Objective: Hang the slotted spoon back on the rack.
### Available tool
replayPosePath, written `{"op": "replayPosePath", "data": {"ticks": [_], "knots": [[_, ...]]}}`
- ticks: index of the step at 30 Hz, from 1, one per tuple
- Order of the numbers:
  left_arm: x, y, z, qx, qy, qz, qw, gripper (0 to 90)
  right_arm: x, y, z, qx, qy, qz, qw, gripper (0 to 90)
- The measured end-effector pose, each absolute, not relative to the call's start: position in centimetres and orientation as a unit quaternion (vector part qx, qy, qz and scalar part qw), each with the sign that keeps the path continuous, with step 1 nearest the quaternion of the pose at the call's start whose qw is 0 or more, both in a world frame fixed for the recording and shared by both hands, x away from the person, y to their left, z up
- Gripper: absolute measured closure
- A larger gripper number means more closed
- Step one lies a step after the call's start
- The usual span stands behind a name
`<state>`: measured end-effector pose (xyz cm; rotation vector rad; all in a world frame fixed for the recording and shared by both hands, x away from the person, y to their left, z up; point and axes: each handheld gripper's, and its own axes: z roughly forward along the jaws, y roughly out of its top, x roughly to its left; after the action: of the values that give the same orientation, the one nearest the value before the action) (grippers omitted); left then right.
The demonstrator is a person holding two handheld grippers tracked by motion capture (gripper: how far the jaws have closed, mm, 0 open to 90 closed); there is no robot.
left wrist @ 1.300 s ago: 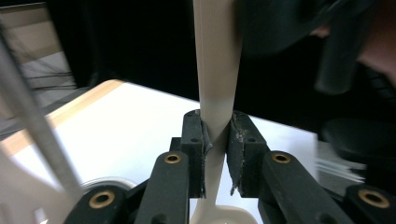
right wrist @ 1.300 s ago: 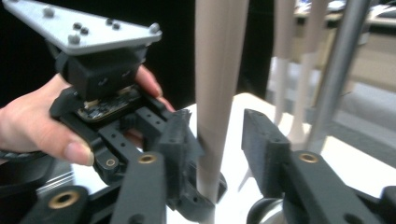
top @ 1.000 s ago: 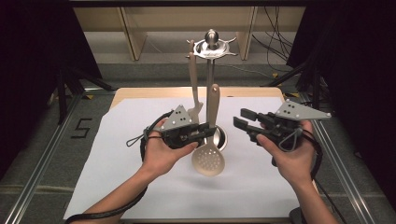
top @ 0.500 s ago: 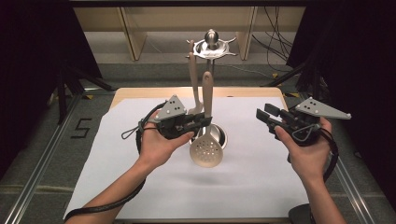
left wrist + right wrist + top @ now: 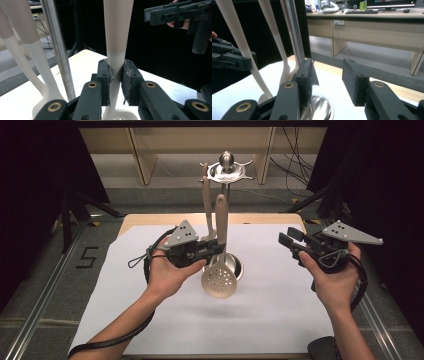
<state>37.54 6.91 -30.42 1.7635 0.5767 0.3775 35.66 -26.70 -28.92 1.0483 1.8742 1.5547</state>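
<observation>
The left gripper (image 5: 216,247) pinches the handle of a beige plastic slotted skimmer (image 5: 219,277), whose perforated round head hangs just above the white tabletop (image 5: 150,320), in front of the polished metal utensil stand (image 5: 227,167) near the middle. A second beige utensil (image 5: 206,205) hangs behind it. At the right, the right gripper (image 5: 327,82) is spread apart, holding nothing.
</observation>
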Motion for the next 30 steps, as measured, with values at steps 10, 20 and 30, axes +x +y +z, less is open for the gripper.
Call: {"op": "replayPosePath", "data": {"ticks": [10,20,30], "knots": [[37.9,6.6,-30.5,0.759,0.248,0.159,0.581,77.1,35.8,-27.6,-29.4,0.403,0.686,0.556,0.241,60.6],[38.4,6.4,-29.8,0.763,0.245,0.167,0.574,77.1,35.7,-27.4,-29.3,0.404,0.683,0.557,0.245,60.5],[39.2,6.1,-29.5,0.768,0.251,0.171,0.564,77.1,35.6,-27.4,-29.3,0.406,0.681,0.559,0.242,60.2]]}}
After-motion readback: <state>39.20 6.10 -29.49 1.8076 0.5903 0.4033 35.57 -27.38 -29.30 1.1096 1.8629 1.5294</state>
